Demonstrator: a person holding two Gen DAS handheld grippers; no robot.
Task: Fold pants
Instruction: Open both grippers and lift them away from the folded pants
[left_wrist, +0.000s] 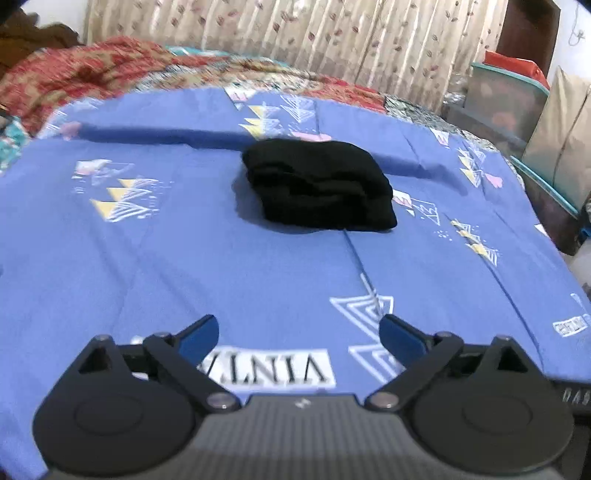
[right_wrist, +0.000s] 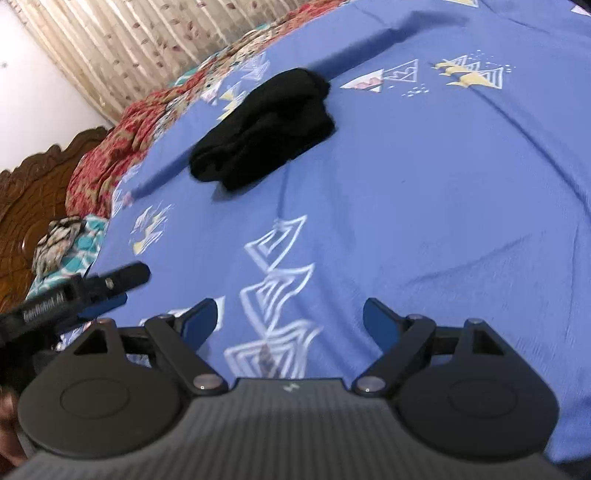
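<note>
The black pants (left_wrist: 319, 186) lie folded in a compact stack on the blue patterned bedsheet (left_wrist: 229, 266). They also show in the right wrist view (right_wrist: 264, 129), folded, up and left of centre. My left gripper (left_wrist: 299, 332) is open and empty, well short of the pants, above the sheet. My right gripper (right_wrist: 290, 317) is open and empty too, also well back from the pants. The left gripper (right_wrist: 92, 291) shows at the left edge of the right wrist view.
A red floral blanket (left_wrist: 85, 70) is bunched along the far side of the bed. Curtains (left_wrist: 295, 33) hang behind. Plastic storage bins (left_wrist: 506, 99) stand at the right of the bed. A carved wooden headboard (right_wrist: 33, 192) is at the left.
</note>
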